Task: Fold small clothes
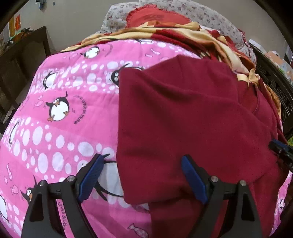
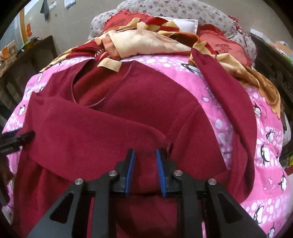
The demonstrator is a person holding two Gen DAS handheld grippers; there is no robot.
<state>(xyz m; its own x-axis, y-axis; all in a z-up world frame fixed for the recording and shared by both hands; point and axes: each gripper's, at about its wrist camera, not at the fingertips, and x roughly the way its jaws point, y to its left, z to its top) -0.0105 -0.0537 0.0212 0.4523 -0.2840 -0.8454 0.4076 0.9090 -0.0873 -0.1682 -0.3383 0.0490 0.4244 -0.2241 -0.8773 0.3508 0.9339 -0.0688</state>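
A pink penguin-print quilt (image 1: pixel 60 109) carries the maroon garment (image 2: pixel 113 117); left gripper (image 1: pixel 141 175) spread wide, right gripper (image 2: pixel 145 170) slightly parted, both empty.

Matt, fleecy maroon top (image 2: pixel 113 117) lies on a printed cotton penguin quilt (image 1: pixel 60 113); satiny patterned blanket (image 2: pixel 146 44) gleams behind.

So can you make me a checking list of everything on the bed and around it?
Surface: pink penguin blanket covering the bed.
Job's things: dark red top lying partly folded, one sleeve stretched out to the side.
Clutter: red and cream cloth bunched at the far end, flowered pillow behind it.
Grippers: left hand-held gripper wide open over the top's edge; right hand-held gripper slightly open above the top, holding nothing.
Cables: nothing seen.
Surroundings: dark wooden furniture, beige wall.
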